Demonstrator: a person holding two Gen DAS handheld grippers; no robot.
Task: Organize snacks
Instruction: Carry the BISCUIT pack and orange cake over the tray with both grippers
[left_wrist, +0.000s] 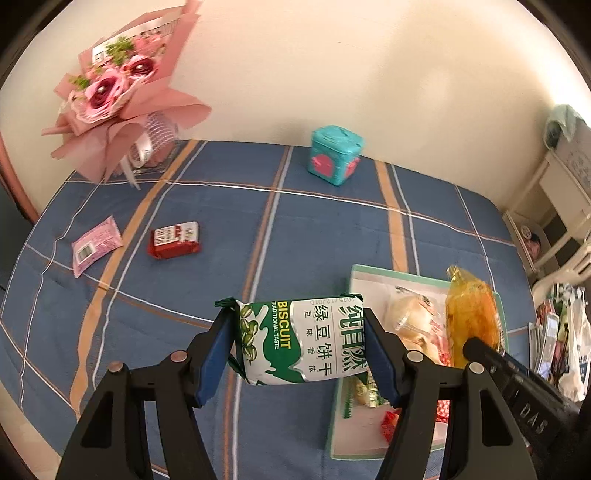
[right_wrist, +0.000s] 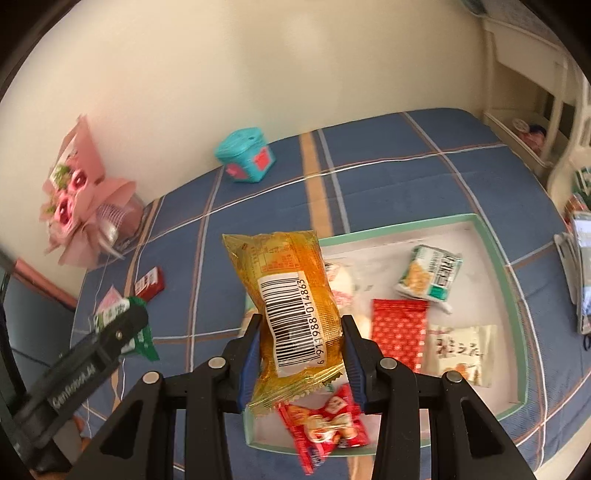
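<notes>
My left gripper (left_wrist: 299, 343) is shut on a green-and-white biscuit packet (left_wrist: 303, 339), held crosswise above the blue checked cloth. My right gripper (right_wrist: 301, 347) is shut on an orange-yellow snack packet (right_wrist: 291, 306) with a barcode, held over the near left corner of the shallow green-rimmed tray (right_wrist: 491, 236). That orange packet (left_wrist: 472, 317) and the tray (left_wrist: 399, 275) also show at the right of the left wrist view. In the tray lie several snacks, among them a red dotted packet (right_wrist: 400, 332) and a green cracker packet (right_wrist: 430, 275). A pink packet (left_wrist: 96, 245) and a red packet (left_wrist: 173, 240) lie loose on the cloth.
A teal box (left_wrist: 334, 155) stands at the back near the wall. A pink paper bouquet (left_wrist: 122, 99) leans at the back left corner. White shelving (left_wrist: 561, 206) and plastic bags (left_wrist: 565, 343) crowd the right side beyond the table edge.
</notes>
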